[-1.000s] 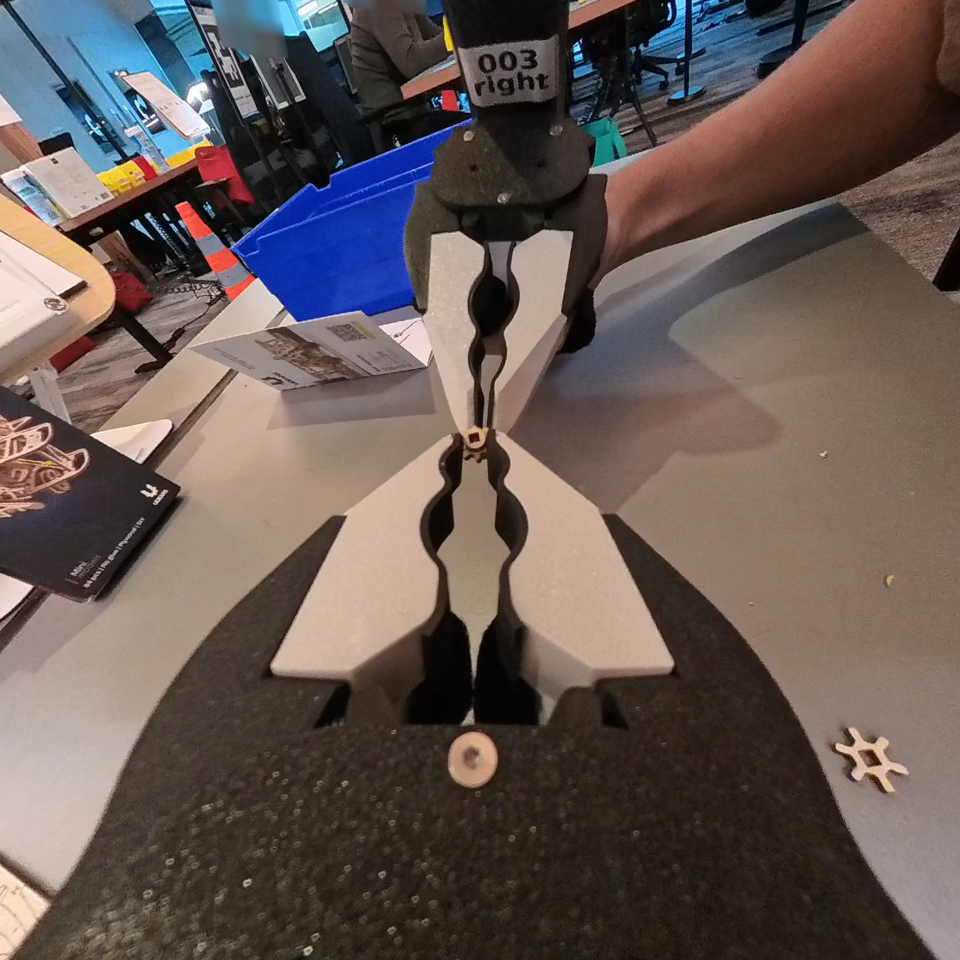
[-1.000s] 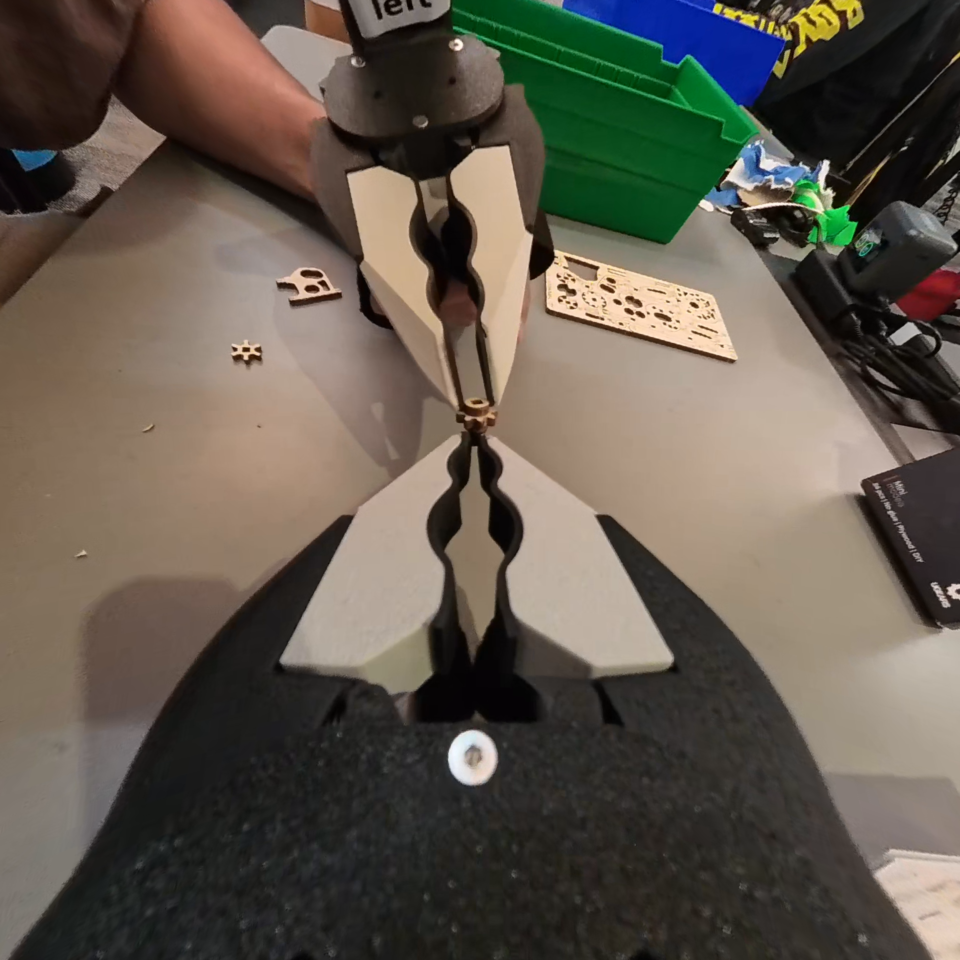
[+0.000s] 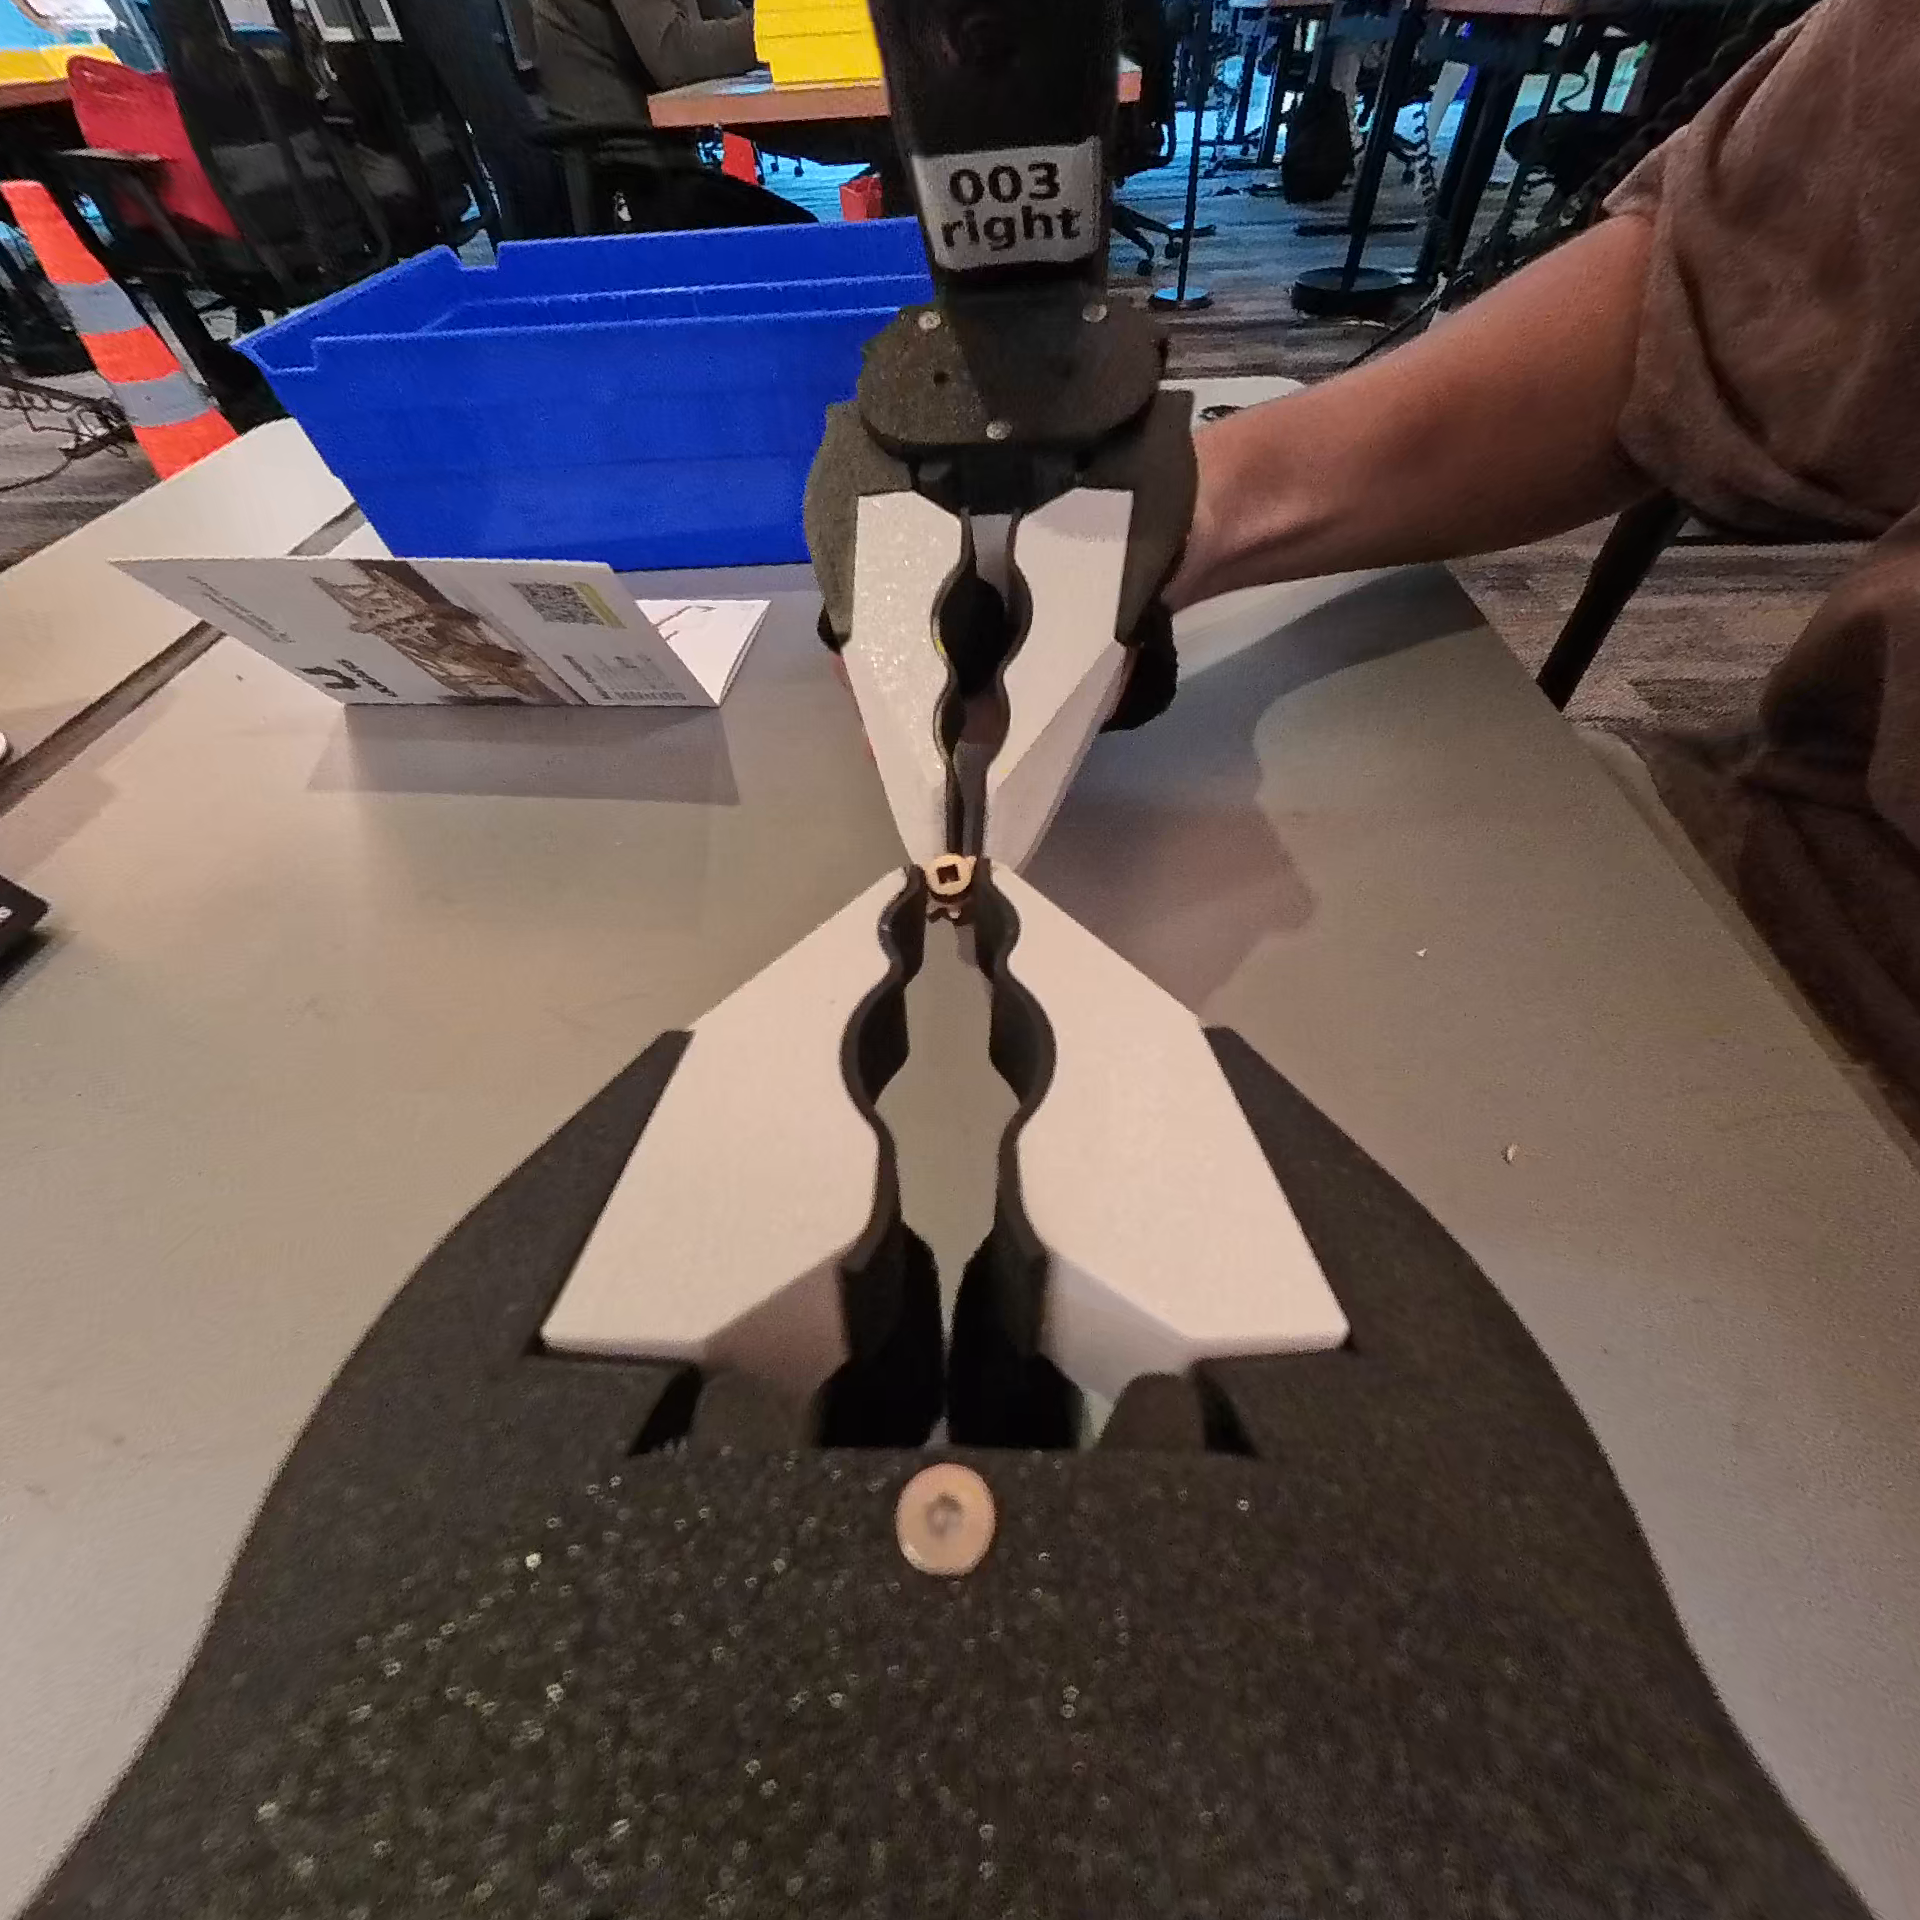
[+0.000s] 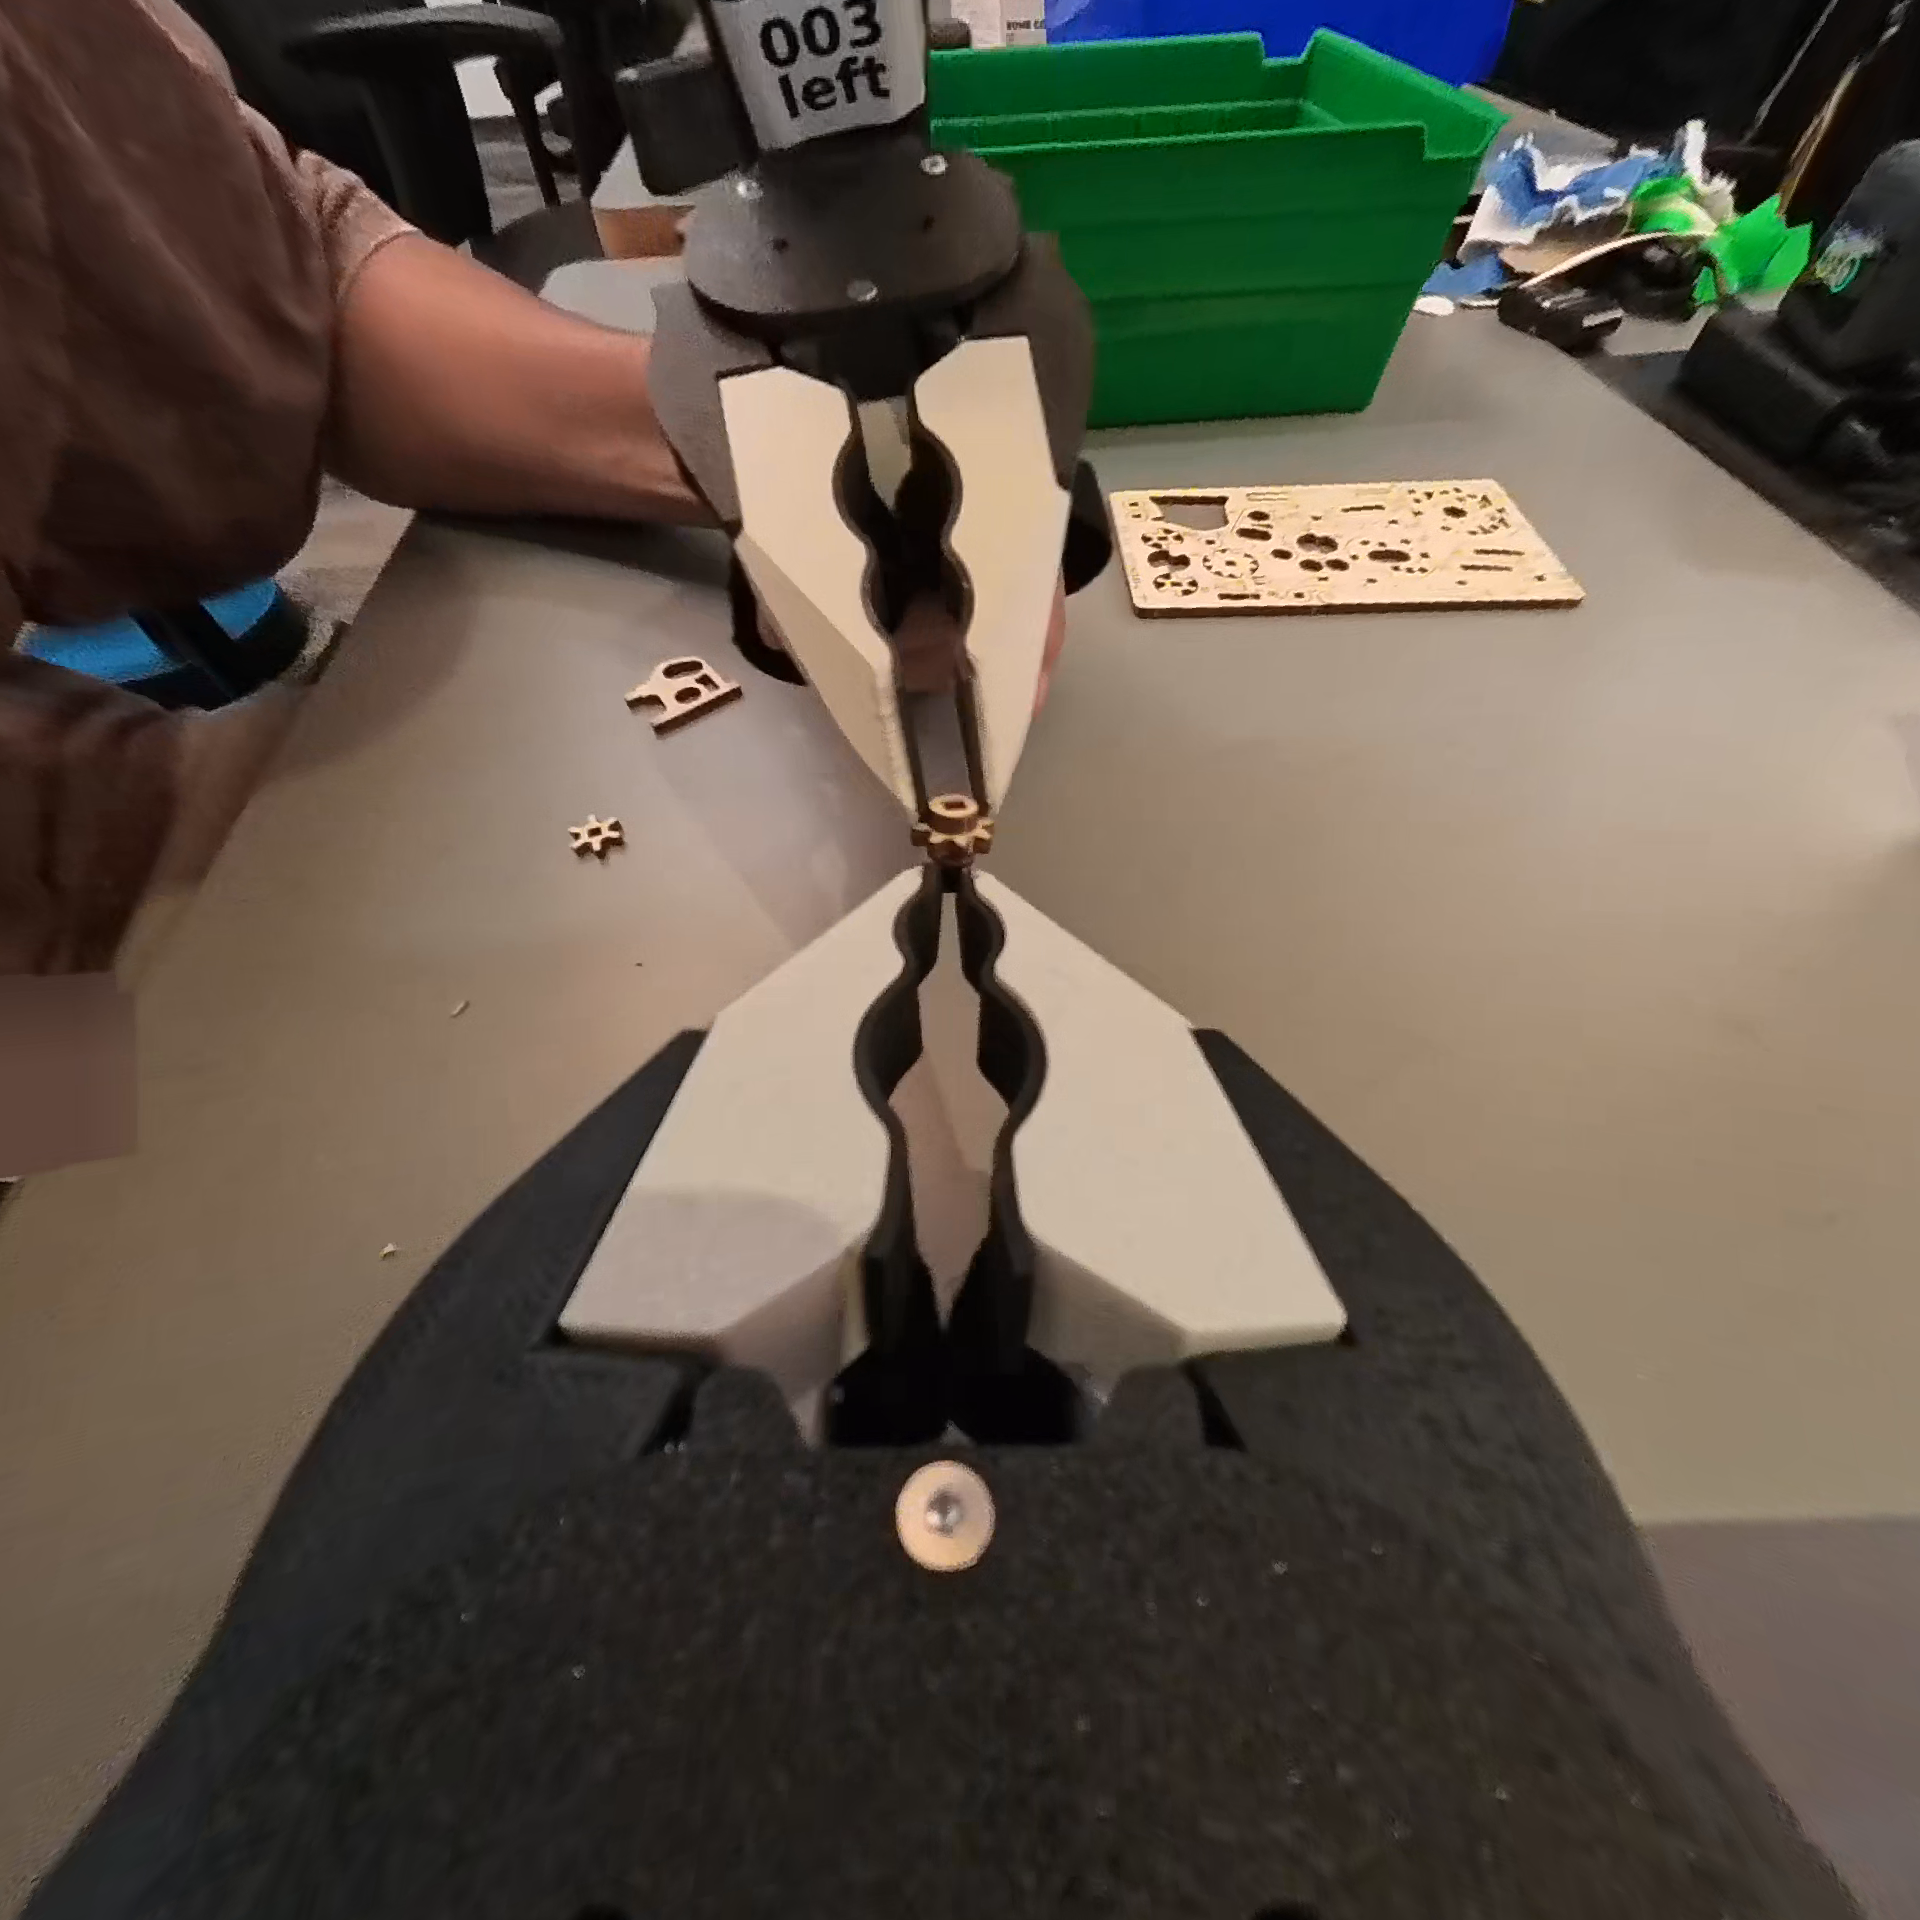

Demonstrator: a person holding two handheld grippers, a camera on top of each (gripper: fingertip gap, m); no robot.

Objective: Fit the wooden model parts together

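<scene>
A small wooden gear (image 3: 951, 883) with a square hole sits between the tips of my left gripper (image 3: 951, 899), which is shut on it above the grey table (image 3: 416, 1039). My right gripper (image 3: 966, 852) faces it tip to tip, jaws nearly closed, touching the gear's far side. In the right wrist view the gear (image 4: 953, 831) sits in the left gripper (image 4: 951, 810), just beyond my right gripper (image 4: 948, 881). Whether the right jaws grip anything is hidden.
A blue bin (image 3: 582, 416) and a folded leaflet (image 3: 436, 634) lie behind on the left. A green bin (image 4: 1226, 239), a punched wooden sheet (image 4: 1351, 551), a loose wooden piece (image 4: 686, 691) and a tiny gear (image 4: 595, 836) lie on the table. A person's forearms reach in. Less than 4 cm separates the two grippers' tips.
Both grippers stay tip to tip at the gear. Both cameras now look along the table at a flatter angle, and the gear's square hole shows more clearly.
</scene>
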